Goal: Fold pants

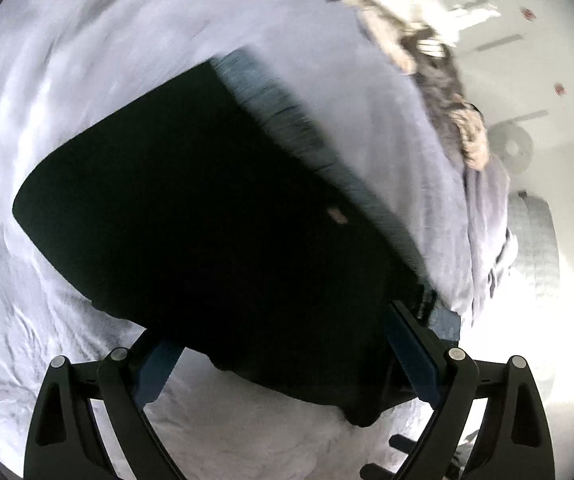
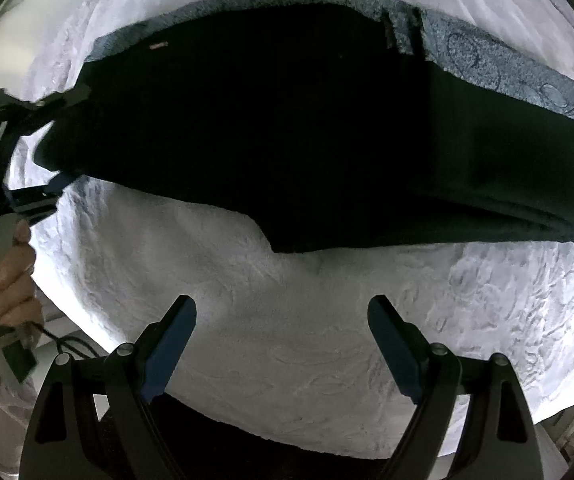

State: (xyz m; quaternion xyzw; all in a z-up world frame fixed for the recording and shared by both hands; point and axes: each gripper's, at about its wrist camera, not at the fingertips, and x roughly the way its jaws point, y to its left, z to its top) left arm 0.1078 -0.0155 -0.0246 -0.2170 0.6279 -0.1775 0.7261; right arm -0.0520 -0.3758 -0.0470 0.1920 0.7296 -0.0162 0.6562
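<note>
We see the black pants (image 2: 287, 128) folded flat on the white bedspread (image 2: 287, 320); our left gripper (image 1: 287, 344) straddles one end, jaws spread (grip unclear), while the right gripper (image 2: 283, 336) hangs open nearside, likely freed for smoothing

Pants (image 2: 287, 128): matt black cloth, smooth, no sheen; blue-grey patterned woven band (image 2: 499, 60) along the top edge. Bedspread (image 2: 287, 320): white cloth, rough, embossed swirl texture, creased. Right tool (image 2: 283, 340): matt black plastic arms, matt blue pads (image 2: 395, 344), small metal pivot pins. Left tool (image 1: 283, 360): same plastic, blue pads.
</note>
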